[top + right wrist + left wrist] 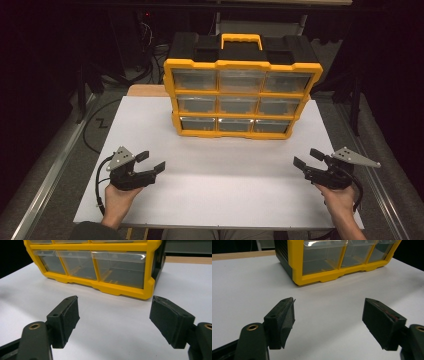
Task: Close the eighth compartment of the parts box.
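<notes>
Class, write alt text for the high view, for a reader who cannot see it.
A yellow-and-black organiser with nine clear drawers stands upright at the far side of a white table. Nearer the camera, a person holds the left hand-held gripper and the right hand-held gripper, both open and holding nothing.

A big yellow drawer box stands at the back of the white desk. It is the one thing in the way. In front of the box the desk is bare, so a hand can slide across there. There is a thin bare strip on each side of the box too. The left gripper and right gripper sit well in front of the box, fingers wide apart.
</notes>
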{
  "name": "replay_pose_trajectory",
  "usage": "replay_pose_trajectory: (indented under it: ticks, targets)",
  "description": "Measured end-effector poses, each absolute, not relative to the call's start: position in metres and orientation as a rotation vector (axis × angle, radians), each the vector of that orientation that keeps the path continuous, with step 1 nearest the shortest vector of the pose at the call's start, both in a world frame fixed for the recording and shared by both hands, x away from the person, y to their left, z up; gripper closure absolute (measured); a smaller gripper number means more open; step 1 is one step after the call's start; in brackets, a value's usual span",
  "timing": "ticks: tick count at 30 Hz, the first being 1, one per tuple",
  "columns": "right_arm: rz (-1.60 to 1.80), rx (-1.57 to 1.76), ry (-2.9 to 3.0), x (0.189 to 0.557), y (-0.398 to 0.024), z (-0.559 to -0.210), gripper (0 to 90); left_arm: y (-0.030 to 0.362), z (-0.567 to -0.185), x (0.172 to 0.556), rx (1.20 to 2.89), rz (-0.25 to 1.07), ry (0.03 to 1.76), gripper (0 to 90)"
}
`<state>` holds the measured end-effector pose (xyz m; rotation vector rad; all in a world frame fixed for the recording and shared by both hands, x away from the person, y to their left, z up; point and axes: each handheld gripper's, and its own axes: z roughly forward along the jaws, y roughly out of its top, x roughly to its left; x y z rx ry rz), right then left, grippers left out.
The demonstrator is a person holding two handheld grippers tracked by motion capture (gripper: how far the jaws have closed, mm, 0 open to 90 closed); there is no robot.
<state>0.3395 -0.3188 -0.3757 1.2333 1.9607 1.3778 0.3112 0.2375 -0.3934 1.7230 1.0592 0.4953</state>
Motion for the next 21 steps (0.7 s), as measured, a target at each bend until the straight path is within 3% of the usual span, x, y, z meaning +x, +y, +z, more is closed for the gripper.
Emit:
replay_pose_trajectory:
  ticks: [21]
  targets:
    - [1.392,1.222,1.908,0.324,-0.327,-0.401,22.5,0.24,-0.393,0.309,1.716,0.502,1.065,26.4]
